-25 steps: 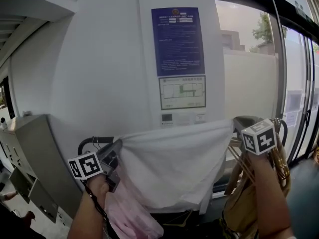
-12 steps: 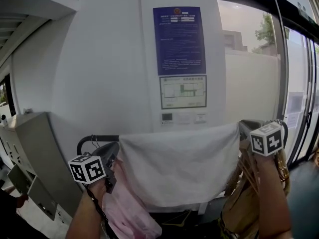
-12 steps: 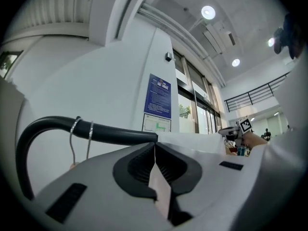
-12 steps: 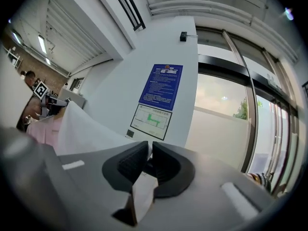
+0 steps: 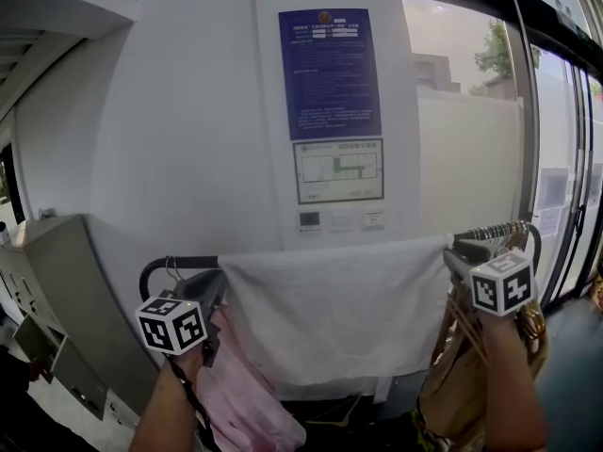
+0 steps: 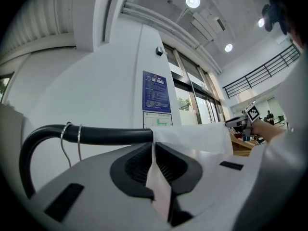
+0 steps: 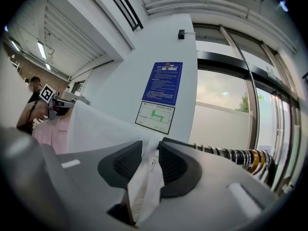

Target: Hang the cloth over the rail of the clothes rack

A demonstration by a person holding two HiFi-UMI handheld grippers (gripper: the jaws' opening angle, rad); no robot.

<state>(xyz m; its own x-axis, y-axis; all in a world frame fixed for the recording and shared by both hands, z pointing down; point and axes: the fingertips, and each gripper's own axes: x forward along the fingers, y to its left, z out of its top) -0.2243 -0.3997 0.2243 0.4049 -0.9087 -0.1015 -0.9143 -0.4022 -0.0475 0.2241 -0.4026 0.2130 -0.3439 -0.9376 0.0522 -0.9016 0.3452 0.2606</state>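
A white cloth point(image 5: 339, 309) hangs spread over the black rail point(image 5: 179, 264) of the clothes rack, its top edge lying level along the rail. My left gripper point(image 5: 215, 288) is at the cloth's left top corner. In the left gripper view it point(image 6: 153, 146) is shut on a fold of the cloth point(image 6: 192, 138), just before the rail point(image 6: 106, 134). My right gripper point(image 5: 456, 254) is at the right top corner. Its jaws point(image 7: 150, 150) have just been opening, and the cloth's corner point(image 7: 144, 182) lies loose in the gap, clear of the pads.
A pink garment point(image 5: 240, 394) hangs below the left gripper. Metal hanger hooks point(image 5: 499, 232) crowd the rail's right end above a tan garment point(image 5: 452, 384). Behind stands a white column with a blue poster point(image 5: 330, 73). A grey cabinet point(image 5: 66, 281) is at the left and a glass wall point(image 5: 556, 158) at the right.
The cloth's top edge has come down onto the rail and straightened out level. The right gripper has sunk with it. The left gripper has barely moved.
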